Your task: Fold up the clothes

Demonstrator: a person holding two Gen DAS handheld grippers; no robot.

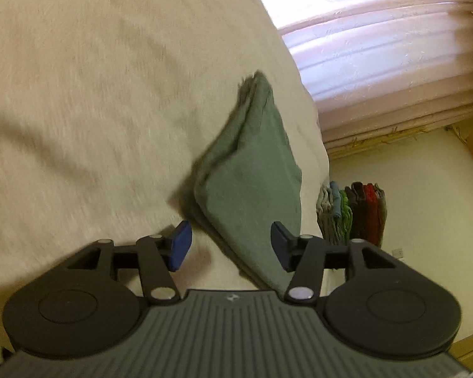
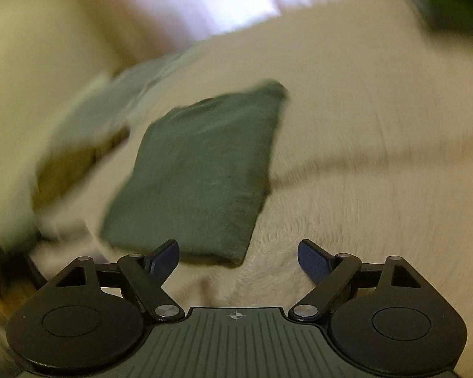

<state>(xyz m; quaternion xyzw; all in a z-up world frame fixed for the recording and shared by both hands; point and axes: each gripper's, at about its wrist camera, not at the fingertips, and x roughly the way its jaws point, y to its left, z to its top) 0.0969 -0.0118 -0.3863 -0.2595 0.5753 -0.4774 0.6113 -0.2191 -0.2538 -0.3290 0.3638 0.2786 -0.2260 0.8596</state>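
Left wrist view shows a green garment (image 1: 252, 182), folded into a flat packet, lying on a cream bedspread (image 1: 94, 110) near the bed's edge, with a stack of folded clothes (image 1: 351, 211) on the floor beyond. The left gripper (image 1: 231, 247) has its jaws spread apart and holds nothing; the packet's near corner lies just ahead of it, reaching in between the blue pads (image 1: 181, 245). In the right wrist view, which is blurred, the right gripper (image 2: 238, 260) is likewise spread and empty, and the garment (image 2: 201, 170) lies just ahead and slightly to the left, its near edge close by the left pad. The main risk, as I judge it, is the loose layers: a pinch on only the top ply, or a pad dragging across the packet, would pull the folds open. Lying so near the bed's edge, a nudge could also slide it off.
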